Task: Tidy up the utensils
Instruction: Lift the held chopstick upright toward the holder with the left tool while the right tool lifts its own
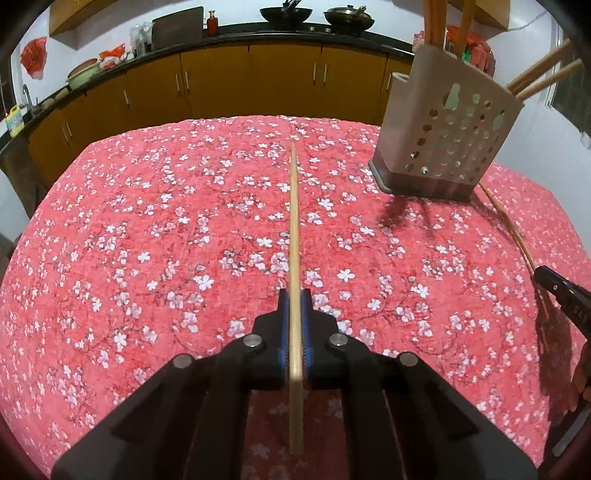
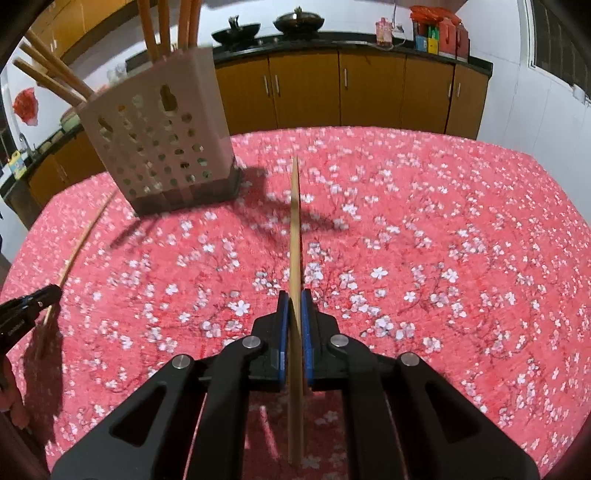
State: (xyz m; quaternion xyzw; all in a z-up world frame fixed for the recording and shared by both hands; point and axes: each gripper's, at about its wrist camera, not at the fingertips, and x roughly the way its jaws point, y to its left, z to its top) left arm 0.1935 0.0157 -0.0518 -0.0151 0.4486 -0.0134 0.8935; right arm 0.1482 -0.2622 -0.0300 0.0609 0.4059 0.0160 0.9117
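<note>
White walls [image 2: 509, 92] rise behind orange-brown cabinets [image 1: 251, 81] under a black counter [image 1: 258, 31]; window [image 2: 561, 44] at right.

Both fisheye views are evenly bright from overhead indoor light, with dark vignetted corners and strong barrel bending that bows the cabinet fronts [image 1: 221, 85] and the worktop's floral cloth [image 1: 147, 240] toward the rim. The perforated utensil holder [image 1: 443, 140] throws soft, smeared shadows toward 6 o'clock, and the tiled wall [image 2: 517, 110] at 2 o'clock glares white. The right wrist view is softer, the holder [image 2: 159, 136] and nearby blossoms motion-blurred; the left is crisper.
</note>
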